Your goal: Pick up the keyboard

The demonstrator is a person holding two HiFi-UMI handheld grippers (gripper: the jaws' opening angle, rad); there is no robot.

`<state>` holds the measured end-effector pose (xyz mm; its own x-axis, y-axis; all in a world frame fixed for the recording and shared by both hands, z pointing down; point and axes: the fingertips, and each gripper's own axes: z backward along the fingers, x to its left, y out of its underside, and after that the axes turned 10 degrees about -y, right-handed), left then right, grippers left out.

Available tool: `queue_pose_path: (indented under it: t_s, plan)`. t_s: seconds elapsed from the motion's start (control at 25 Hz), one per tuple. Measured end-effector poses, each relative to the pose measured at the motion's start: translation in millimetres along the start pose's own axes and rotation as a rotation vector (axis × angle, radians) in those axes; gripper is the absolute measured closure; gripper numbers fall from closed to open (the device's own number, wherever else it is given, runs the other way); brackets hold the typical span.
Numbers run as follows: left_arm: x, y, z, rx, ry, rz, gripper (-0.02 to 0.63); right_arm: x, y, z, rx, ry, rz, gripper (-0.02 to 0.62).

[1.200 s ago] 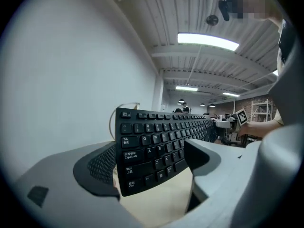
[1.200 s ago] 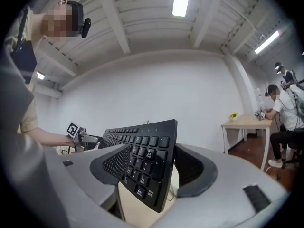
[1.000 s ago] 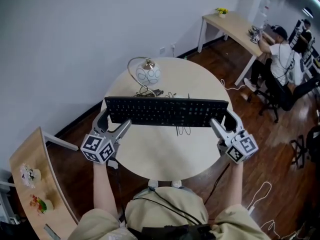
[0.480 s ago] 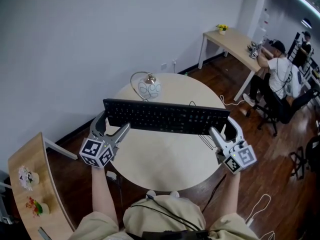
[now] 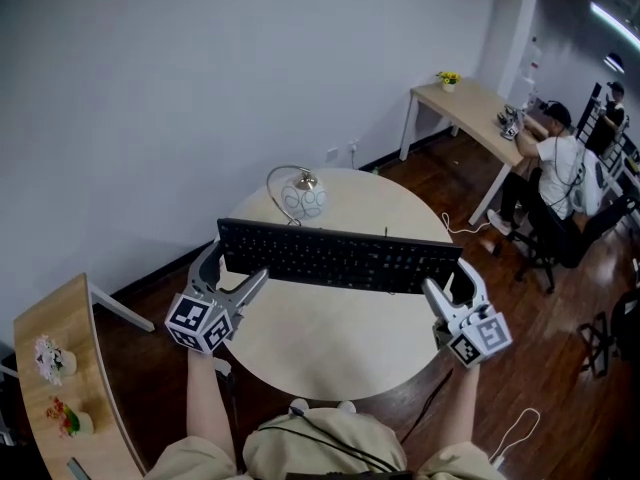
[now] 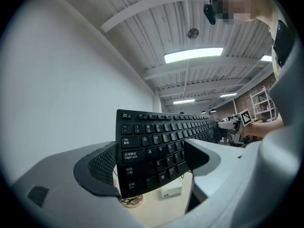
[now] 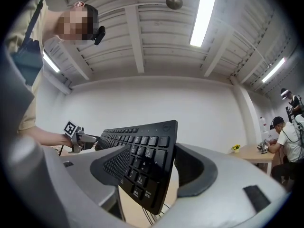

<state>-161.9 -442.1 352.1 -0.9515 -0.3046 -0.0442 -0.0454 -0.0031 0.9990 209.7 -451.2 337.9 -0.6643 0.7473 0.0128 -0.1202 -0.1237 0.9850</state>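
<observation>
A long black keyboard (image 5: 340, 256) hangs level above the round cream table (image 5: 330, 338), held at its two ends. My left gripper (image 5: 232, 264) is shut on its left end, my right gripper (image 5: 452, 276) on its right end. In the left gripper view the keyboard (image 6: 156, 146) stands on edge between the two grey pads, keys facing the camera. The right gripper view shows the keyboard (image 7: 142, 160) clamped the same way, with the left gripper's marker cube (image 7: 71, 127) at its far end. Its cable trails down towards the table.
A glass globe lamp with a curved metal stem (image 5: 302, 199) stands at the table's far side, behind the keyboard. A small white box (image 6: 171, 191) lies on the table. A wooden shelf (image 5: 60, 368) is at the left, a desk (image 5: 470, 103) with a seated person (image 5: 570, 168) at the back right.
Both grippers have risen together with the keyboard, which now hangs higher above the table. Neither grip has changed.
</observation>
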Motion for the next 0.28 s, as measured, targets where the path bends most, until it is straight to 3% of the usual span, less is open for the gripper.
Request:
queue_pose_path:
  t_s: [0.28]
  plan:
    - [-6.9,-4.3,0.5,0.000,0.007,0.022,0.166,-5.1,-9.7,3.9,-0.019,-0.001,-0.004,0.287]
